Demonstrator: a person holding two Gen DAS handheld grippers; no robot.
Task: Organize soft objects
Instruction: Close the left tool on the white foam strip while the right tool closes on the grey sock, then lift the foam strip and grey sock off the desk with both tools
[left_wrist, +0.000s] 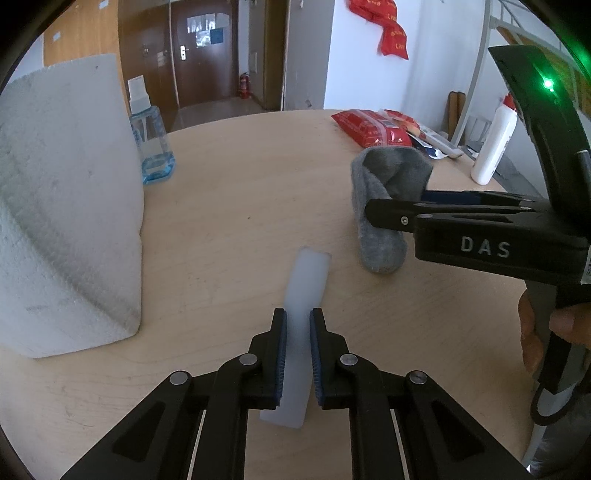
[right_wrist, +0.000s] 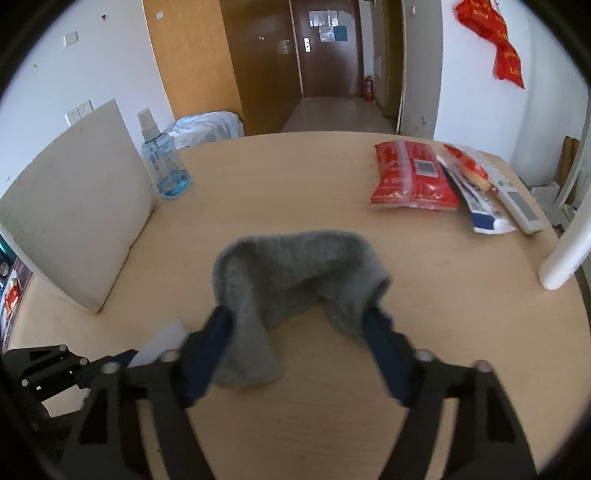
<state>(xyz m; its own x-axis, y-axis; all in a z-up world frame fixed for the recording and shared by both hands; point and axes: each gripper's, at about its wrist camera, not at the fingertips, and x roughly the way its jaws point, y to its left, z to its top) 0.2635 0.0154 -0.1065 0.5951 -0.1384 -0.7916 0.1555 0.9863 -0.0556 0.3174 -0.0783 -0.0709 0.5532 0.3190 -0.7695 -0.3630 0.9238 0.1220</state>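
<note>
I'm working over a pale wood table (right_wrist: 295, 177) in a room with white walls, a brown door (right_wrist: 325, 44) down a corridor and red banners (left_wrist: 391, 33) hanging on the wall. A white foam slab (left_wrist: 66, 206) leans at the table's left edge, with a blue spray bottle (left_wrist: 153, 147) just beside it; at the far right lie a red packet (right_wrist: 410, 177) and a remote (right_wrist: 517, 199). My left gripper (left_wrist: 297, 332) is clamped on a whitish strip (left_wrist: 308, 280) that lies flat on the table and sticks out beyond the pads. My right gripper (right_wrist: 295, 325) has its jaws spread inside a grey sock (right_wrist: 295, 273), which is stretched across both fingers and hangs from them just above the table; whether the pads press on it I cannot tell. The left view alone shows the right gripper from the side with a green light on its body, the hand (left_wrist: 535, 332) holding it, and a white bottle (left_wrist: 493, 147). The right view alone shows crumpled pale bedding (right_wrist: 207, 129) behind the table and the strip's end beside the left gripper at lower left.
</note>
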